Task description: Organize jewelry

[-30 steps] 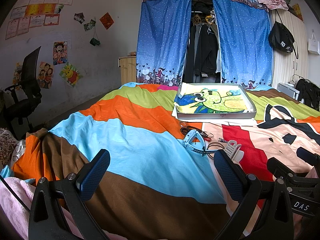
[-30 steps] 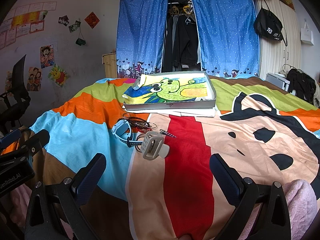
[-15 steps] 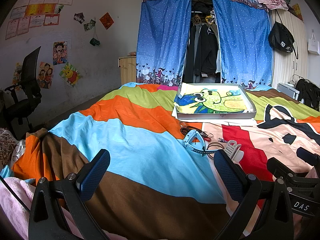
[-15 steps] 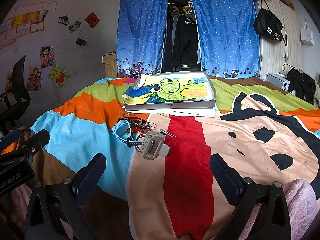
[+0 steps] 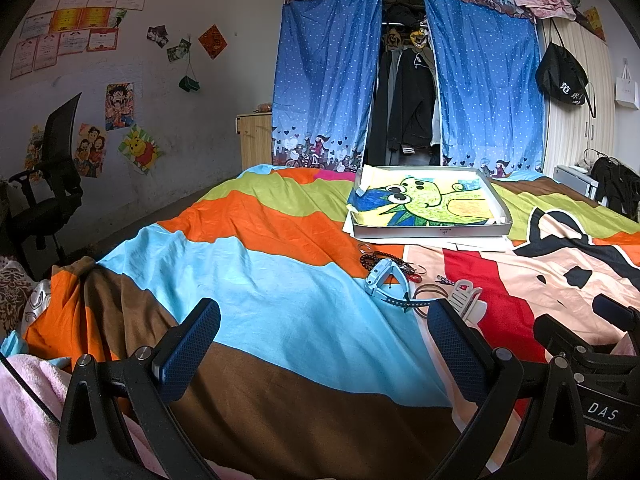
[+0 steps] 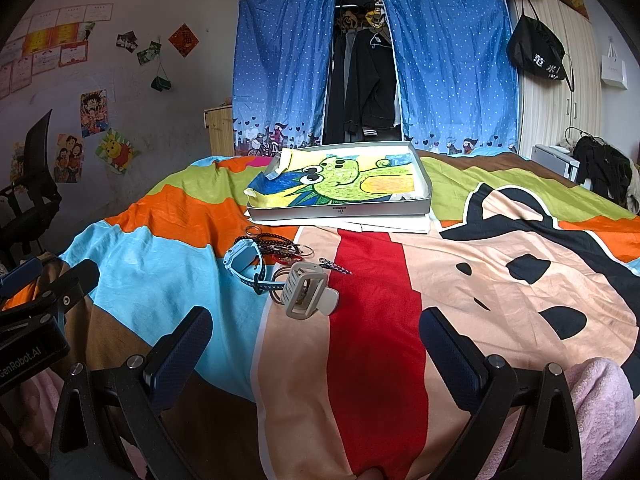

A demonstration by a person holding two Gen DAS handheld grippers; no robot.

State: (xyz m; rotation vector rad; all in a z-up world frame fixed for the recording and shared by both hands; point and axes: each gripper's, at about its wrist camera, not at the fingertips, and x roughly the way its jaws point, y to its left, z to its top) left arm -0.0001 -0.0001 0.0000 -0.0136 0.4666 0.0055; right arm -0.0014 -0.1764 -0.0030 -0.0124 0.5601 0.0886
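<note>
Small bits behind the blue watch too tangled/tiny to ID.

Open bedspread on near side of hair claw, free for approach. Just left of claw: blue watch; just behind: bead bracelets crowding. Beyond claw: tray blocking. Right of claw wide clear.

Both grippers are black plastic frames with triangular cut-outs and silver screws at the joints. The fingers carry dark blue, dimpled pads. White lettering reads "DAS" on the right gripper and "GenRobot.AI" on the left gripper. A thin black cable runs beside the left one.
</note>
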